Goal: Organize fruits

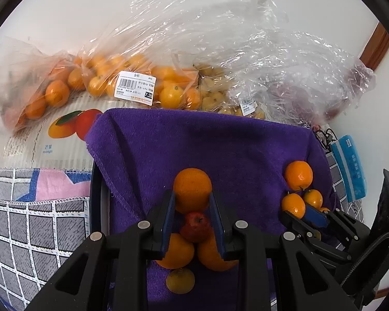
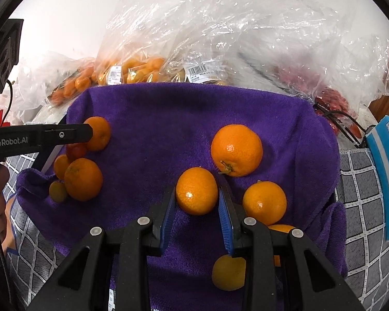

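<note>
A purple towel (image 1: 220,142) covers a tray and holds loose fruit. My left gripper (image 1: 192,204) is shut on an orange (image 1: 192,190), above a small red apple (image 1: 195,226), two more oranges (image 1: 176,251) and a yellowish fruit (image 1: 180,280). In the right wrist view my right gripper (image 2: 197,194) is shut on a small orange (image 2: 196,191). A larger orange (image 2: 236,150) and another (image 2: 264,202) lie just right of it, and a yellow fruit (image 2: 228,272) lies under the right finger. The left gripper (image 2: 85,133) shows at the left over its fruit pile (image 2: 83,178).
Clear plastic bags of oranges (image 1: 132,83) and yellow fruit (image 1: 215,96) lie behind the towel against the wall. A mango-print box (image 1: 62,134) is at left. A blue tissue pack (image 1: 350,165) sits at right. A grey checked cloth (image 1: 26,220) covers the surface.
</note>
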A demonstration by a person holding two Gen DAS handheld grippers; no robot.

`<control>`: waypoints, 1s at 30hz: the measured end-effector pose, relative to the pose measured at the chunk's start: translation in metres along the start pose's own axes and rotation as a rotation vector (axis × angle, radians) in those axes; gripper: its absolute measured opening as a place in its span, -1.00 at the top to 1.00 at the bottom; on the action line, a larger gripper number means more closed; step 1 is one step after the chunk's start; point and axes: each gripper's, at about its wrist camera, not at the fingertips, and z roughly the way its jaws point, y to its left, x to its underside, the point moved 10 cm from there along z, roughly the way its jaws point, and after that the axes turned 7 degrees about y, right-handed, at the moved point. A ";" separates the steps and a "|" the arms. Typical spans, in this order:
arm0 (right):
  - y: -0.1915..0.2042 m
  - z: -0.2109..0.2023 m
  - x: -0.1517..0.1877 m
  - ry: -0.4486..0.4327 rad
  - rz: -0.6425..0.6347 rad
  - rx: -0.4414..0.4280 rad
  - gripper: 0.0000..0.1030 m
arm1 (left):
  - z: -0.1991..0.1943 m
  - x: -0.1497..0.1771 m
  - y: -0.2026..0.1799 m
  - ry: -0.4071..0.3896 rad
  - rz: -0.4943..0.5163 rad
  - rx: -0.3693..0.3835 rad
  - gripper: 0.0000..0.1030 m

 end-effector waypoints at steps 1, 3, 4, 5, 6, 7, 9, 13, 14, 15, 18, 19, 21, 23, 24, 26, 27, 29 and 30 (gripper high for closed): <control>0.000 0.000 0.000 0.000 0.000 -0.001 0.38 | 0.000 0.000 0.000 0.000 0.002 0.000 0.50; 0.000 0.001 0.000 0.000 -0.002 0.002 0.37 | 0.000 0.001 -0.001 0.002 0.007 -0.001 0.48; 0.000 0.001 0.000 0.000 -0.002 0.001 0.35 | 0.000 0.001 -0.001 0.002 0.008 -0.005 0.48; 0.000 0.001 0.000 0.001 -0.003 0.002 0.35 | 0.000 0.001 -0.001 0.002 0.009 -0.009 0.44; 0.000 0.002 0.000 0.003 -0.003 0.003 0.34 | 0.001 0.001 -0.002 0.007 0.011 -0.011 0.42; 0.001 0.003 -0.001 0.005 -0.004 0.005 0.34 | 0.002 0.002 -0.002 0.015 0.010 -0.007 0.42; 0.001 0.002 -0.001 0.006 -0.003 0.005 0.32 | 0.005 0.003 -0.003 0.031 0.004 0.001 0.37; 0.002 -0.001 -0.002 -0.003 0.000 0.005 0.14 | 0.005 0.003 -0.004 0.026 0.005 -0.006 0.27; 0.003 -0.002 -0.003 -0.005 -0.002 0.007 0.12 | 0.004 0.004 -0.004 0.025 0.007 -0.005 0.23; 0.003 -0.003 -0.003 -0.007 -0.005 0.013 0.09 | 0.002 0.004 -0.004 0.024 0.011 -0.005 0.20; 0.003 -0.005 -0.003 -0.007 -0.005 0.016 0.01 | -0.004 0.004 -0.006 0.012 0.019 -0.007 0.11; 0.003 -0.006 -0.003 -0.007 -0.004 0.016 -0.03 | -0.006 0.004 -0.006 0.007 0.021 -0.009 0.09; 0.003 -0.007 -0.002 -0.004 -0.002 0.015 -0.11 | -0.010 0.005 -0.006 0.002 0.024 -0.012 0.05; 0.004 -0.009 -0.001 -0.003 -0.004 0.017 -0.13 | -0.013 0.006 -0.006 0.000 0.025 -0.013 0.04; 0.006 -0.009 -0.001 -0.003 -0.005 0.017 -0.13 | -0.014 0.007 -0.005 -0.002 0.025 -0.014 0.02; 0.006 -0.012 0.000 -0.003 -0.005 0.017 -0.17 | -0.018 0.009 -0.004 -0.007 0.022 -0.017 0.01; 0.007 -0.014 0.001 -0.007 -0.003 0.017 -0.20 | -0.020 0.009 -0.003 -0.009 0.020 -0.020 0.00; 0.007 -0.017 0.002 -0.014 0.006 0.022 -0.26 | -0.024 0.011 -0.002 -0.016 0.018 -0.028 0.00; 0.007 -0.020 0.003 -0.015 0.014 0.018 -0.27 | -0.026 0.012 -0.002 -0.021 0.020 -0.036 -0.02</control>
